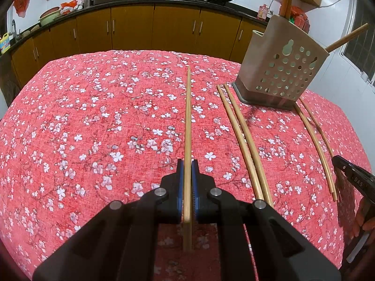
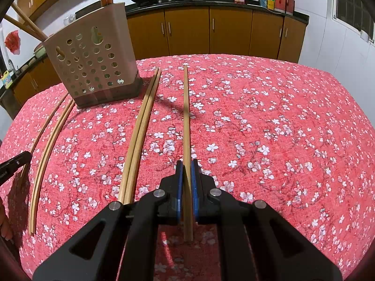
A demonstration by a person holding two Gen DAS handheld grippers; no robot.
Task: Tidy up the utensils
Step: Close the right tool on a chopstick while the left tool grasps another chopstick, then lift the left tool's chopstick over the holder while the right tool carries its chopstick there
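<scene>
Left claw [image 1: 187,164]: it is closing almost fully, its blue pads [image 1: 180,182] pressing both sides of one chopstick [image 1: 188,117], which is running straight forward from the claw over the red flowered cloth [image 1: 93,128].
Pair of chopsticks [image 1: 241,135]: it is lying on the cloth just right of the left claw, the two sticks touching each other.
Holder [image 1: 281,70]: it is standing ahead and right of the left claw, with chopsticks inside it sticking up.
Right claw [image 2: 187,164]: its jaws are nearly together, gripping a single chopstick [image 2: 186,117] pointing forward.
Left of the right claw: a touching pair [image 2: 140,135] is lying beside it; the perforated holder [image 2: 93,65] is standing farther ahead and left.
</scene>
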